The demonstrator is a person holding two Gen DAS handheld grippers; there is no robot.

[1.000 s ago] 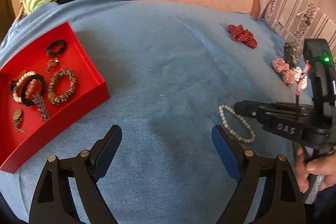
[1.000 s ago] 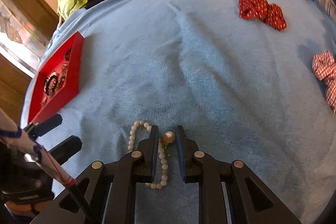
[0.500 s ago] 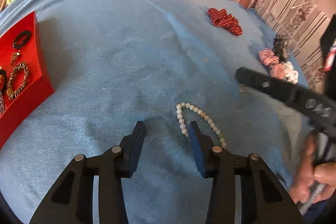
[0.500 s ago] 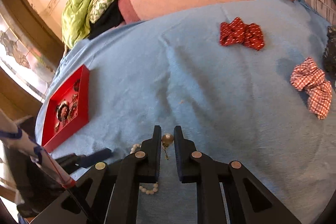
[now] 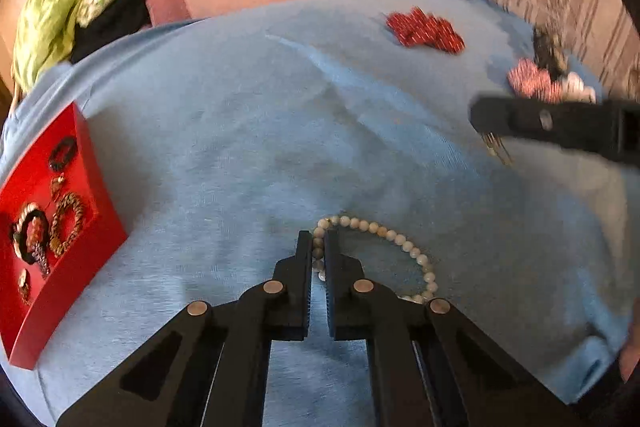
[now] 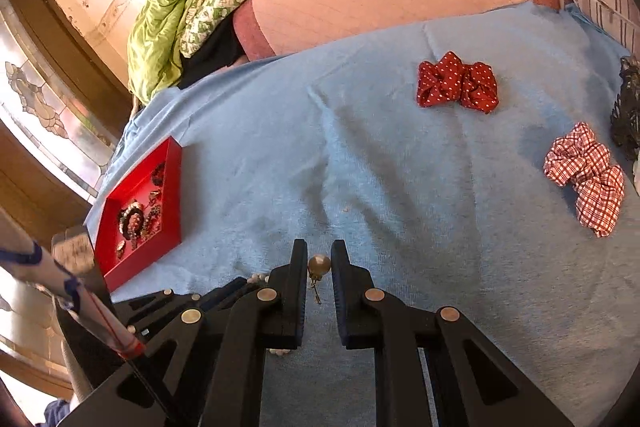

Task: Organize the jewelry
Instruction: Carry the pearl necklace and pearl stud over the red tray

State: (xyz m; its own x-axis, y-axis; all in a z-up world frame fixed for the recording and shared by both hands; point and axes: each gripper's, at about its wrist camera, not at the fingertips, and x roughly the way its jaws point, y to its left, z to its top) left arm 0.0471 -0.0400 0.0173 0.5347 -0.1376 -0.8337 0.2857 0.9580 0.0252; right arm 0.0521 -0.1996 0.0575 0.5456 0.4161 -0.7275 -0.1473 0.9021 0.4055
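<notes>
Two jaws of the left gripper (image 5: 318, 247) have just closed on the white bead bracelet (image 5: 400, 245), whose loop trails right of them on the blue cloth (image 5: 240, 131); the red tray (image 5: 86, 187) lies far left. From the right wrist, the right gripper (image 6: 319, 259) pinches a gold ball earring (image 6: 319, 264) above the cloth, tray (image 6: 172, 183) to its left.

Bead bracelet (image 5: 404, 247) partly hidden under left claw (image 5: 318, 247); dark scrunchie (image 6: 628, 107) cut off.
</notes>
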